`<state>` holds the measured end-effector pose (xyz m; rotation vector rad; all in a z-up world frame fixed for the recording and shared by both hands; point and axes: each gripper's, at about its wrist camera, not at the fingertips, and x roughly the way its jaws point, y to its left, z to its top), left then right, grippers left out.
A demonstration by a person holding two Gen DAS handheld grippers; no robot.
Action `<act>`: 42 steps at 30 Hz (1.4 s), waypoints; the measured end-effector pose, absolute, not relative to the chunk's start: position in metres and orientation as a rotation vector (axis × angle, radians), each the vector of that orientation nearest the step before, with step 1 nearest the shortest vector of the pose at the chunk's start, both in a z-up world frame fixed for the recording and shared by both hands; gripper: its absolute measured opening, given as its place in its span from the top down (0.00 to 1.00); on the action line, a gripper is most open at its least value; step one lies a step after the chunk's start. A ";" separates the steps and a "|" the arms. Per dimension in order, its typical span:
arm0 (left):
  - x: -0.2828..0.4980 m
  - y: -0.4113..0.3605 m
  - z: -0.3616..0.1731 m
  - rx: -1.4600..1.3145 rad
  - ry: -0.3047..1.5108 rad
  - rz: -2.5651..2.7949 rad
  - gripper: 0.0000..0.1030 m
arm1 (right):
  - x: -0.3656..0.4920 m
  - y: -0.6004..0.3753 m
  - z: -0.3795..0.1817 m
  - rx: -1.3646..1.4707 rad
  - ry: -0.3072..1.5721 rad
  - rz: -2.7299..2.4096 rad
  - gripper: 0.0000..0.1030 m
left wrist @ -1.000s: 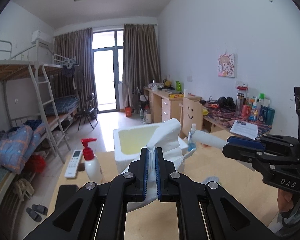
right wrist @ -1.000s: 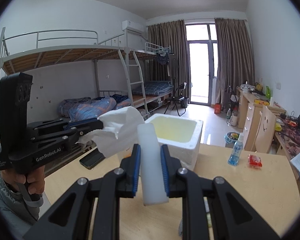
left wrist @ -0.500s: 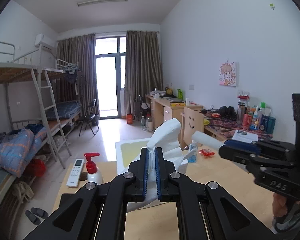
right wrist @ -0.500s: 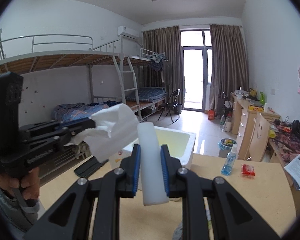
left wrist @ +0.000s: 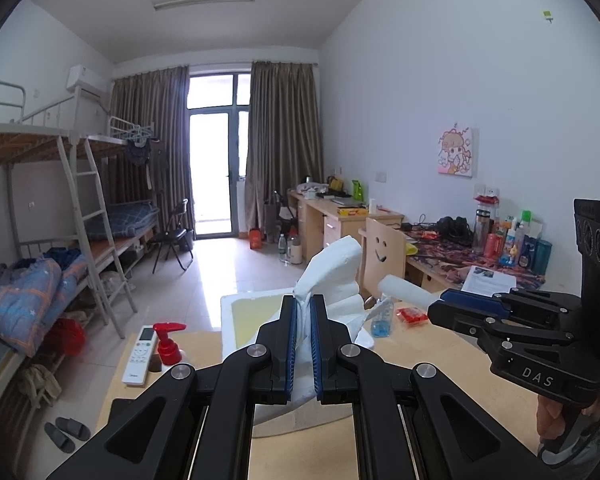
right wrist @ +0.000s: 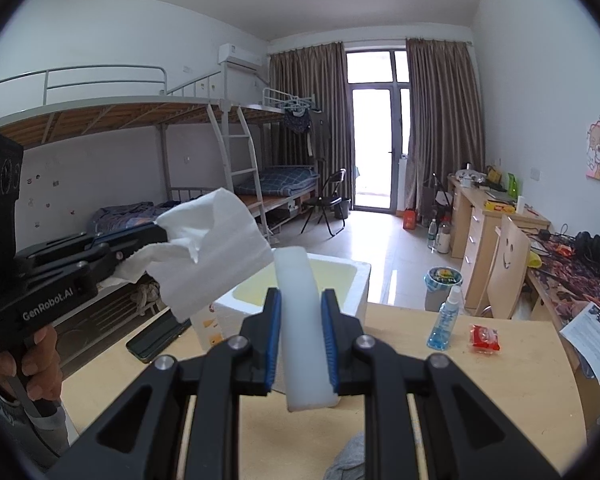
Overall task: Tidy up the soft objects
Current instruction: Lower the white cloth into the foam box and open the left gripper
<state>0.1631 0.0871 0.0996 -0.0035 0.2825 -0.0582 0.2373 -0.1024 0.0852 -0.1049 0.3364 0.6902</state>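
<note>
My left gripper [left wrist: 304,312] is shut on a crumpled white tissue [left wrist: 334,276], held up in the air over the wooden table [left wrist: 428,364]. From the right wrist view the same tissue [right wrist: 216,248] hangs from the left gripper [right wrist: 156,236] at the left. My right gripper [right wrist: 300,308] is shut on a white foam block [right wrist: 302,320], gripped across its sides. In the left wrist view that foam block [left wrist: 404,290] juts out of the right gripper [left wrist: 440,304] at the right. A white foam box [right wrist: 360,280] with a yellowish inside stands on the table just beyond both grippers.
On the table are a blue spray bottle [right wrist: 444,320], a red packet [right wrist: 485,337], a red-pump bottle [left wrist: 168,344], a white remote [left wrist: 140,354] and a dark phone [right wrist: 156,338]. A grey cloth [right wrist: 352,460] lies at the near edge. A bunk bed [right wrist: 140,112] stands left, desks [right wrist: 488,216] right.
Both grippers have lifted slightly with the tissue and the foam block still held; the foam box and table items sit lower in both views.
</note>
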 end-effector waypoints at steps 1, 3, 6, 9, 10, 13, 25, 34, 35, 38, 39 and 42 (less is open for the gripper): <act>0.167 0.088 0.099 -0.004 0.285 -0.059 0.93 | 0.239 -0.100 0.086 -0.109 0.338 0.687 0.77; 0.174 0.092 0.099 -0.005 0.290 -0.054 0.93 | 0.241 -0.097 0.086 -0.120 0.338 0.688 0.77; 0.189 0.099 0.098 -0.021 0.306 -0.051 0.93 | 0.244 -0.093 0.087 -0.128 0.339 0.680 0.77; 0.199 0.105 0.098 -0.027 0.307 -0.035 0.93 | 0.248 -0.090 0.089 -0.134 0.339 0.670 0.77; 0.203 0.107 0.097 -0.031 0.310 -0.033 0.93 | 0.249 -0.088 0.089 -0.138 0.340 0.666 0.77; 0.213 0.109 0.097 -0.033 0.313 -0.019 0.93 | 0.255 -0.083 0.089 -0.145 0.347 0.663 0.77; 0.248 0.116 0.089 -0.048 0.344 -0.004 0.93 | 0.282 -0.065 0.080 -0.178 0.389 0.668 0.77; 0.288 0.116 0.077 -0.045 0.408 -0.035 0.93 | 0.290 -0.063 0.079 -0.199 0.412 0.629 0.77; 0.291 0.115 0.076 -0.043 0.412 -0.041 0.93 | 0.294 -0.062 0.080 -0.199 0.414 0.624 0.77; 0.299 0.111 0.073 -0.043 0.423 -0.065 0.93 | 0.298 -0.064 0.080 -0.197 0.418 0.608 0.77; 0.301 0.112 0.072 -0.047 0.427 -0.070 0.93 | 0.299 -0.065 0.080 -0.194 0.419 0.606 0.77; 0.307 0.112 0.069 -0.057 0.439 -0.084 0.93 | 0.303 -0.066 0.078 -0.182 0.427 0.597 0.77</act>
